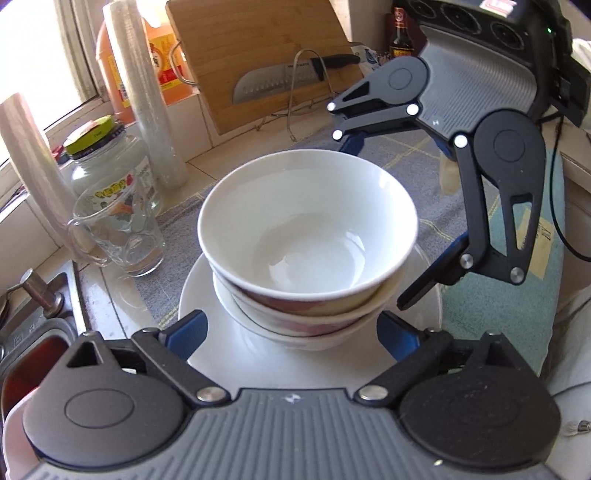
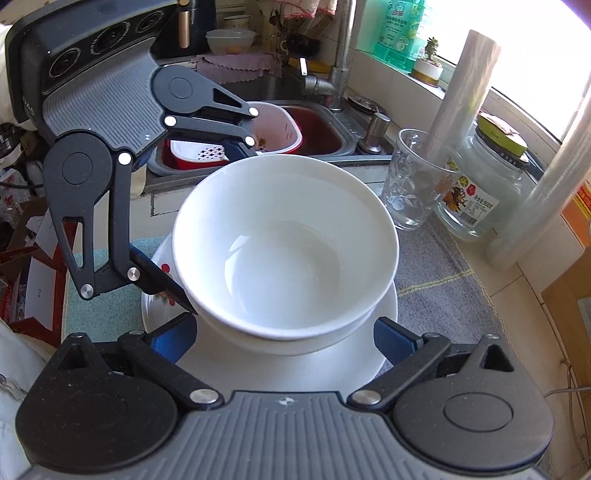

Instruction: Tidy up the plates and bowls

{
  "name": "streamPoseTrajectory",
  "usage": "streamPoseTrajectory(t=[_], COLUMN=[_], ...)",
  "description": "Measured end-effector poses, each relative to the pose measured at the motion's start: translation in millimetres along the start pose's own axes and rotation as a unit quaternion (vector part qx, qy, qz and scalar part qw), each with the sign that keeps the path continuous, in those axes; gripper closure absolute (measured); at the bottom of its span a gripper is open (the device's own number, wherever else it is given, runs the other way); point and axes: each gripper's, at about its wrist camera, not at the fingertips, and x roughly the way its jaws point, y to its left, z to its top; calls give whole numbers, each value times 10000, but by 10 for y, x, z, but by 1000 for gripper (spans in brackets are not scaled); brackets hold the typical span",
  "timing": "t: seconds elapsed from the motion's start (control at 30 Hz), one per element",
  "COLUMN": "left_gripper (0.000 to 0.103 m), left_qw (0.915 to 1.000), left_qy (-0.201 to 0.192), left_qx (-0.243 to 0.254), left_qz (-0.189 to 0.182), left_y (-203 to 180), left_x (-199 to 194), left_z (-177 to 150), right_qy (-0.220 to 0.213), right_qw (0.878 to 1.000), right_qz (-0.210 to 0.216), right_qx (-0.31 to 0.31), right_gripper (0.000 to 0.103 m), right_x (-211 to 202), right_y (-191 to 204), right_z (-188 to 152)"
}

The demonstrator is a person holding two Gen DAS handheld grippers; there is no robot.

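Both tools (image 1: 291,334) (image 2: 284,338) spread wide, released, bowl stack (image 1: 308,236) upright, mouths up, on plate (image 1: 221,354)

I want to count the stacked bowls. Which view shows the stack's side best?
The left wrist view: under the top bowl two more rims show, stacked on the plate. In the right wrist view the top bowl hides nearly all below it.

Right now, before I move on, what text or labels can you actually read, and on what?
Nothing reads with certainty.
Glass jar: colourful label, print too small.
Orange jug: label blurred.
Dark sauce bottle: label blurred.
Green bottle: print too small.
Knife: blade marking illegible.
Bowls: no text.
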Motion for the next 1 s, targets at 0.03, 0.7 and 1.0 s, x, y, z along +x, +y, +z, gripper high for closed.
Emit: streamPoseTrajectory(t=[0.03, 0.7, 1.0], left_gripper=[3, 2, 1], left_qw=[9998, 9150, 9077], left_qy=[-78, -855, -266], left_qx=[-96, -3264, -3304], left_qz=[148, 2212, 2575], left_y=[-31, -996, -1203], left_x=[-52, -984, -1121], left_z=[-11, 154, 362], right_qy=[-16, -129, -403], right_qw=[9999, 9196, 9099], right_qz=[-37, -2100, -2243], right_qx=[105, 3318, 3468], right_gripper=[0, 0, 0], right_x=[-34, -1051, -1404], right_y=[-6, 449, 634], right_z=[-31, -590, -638])
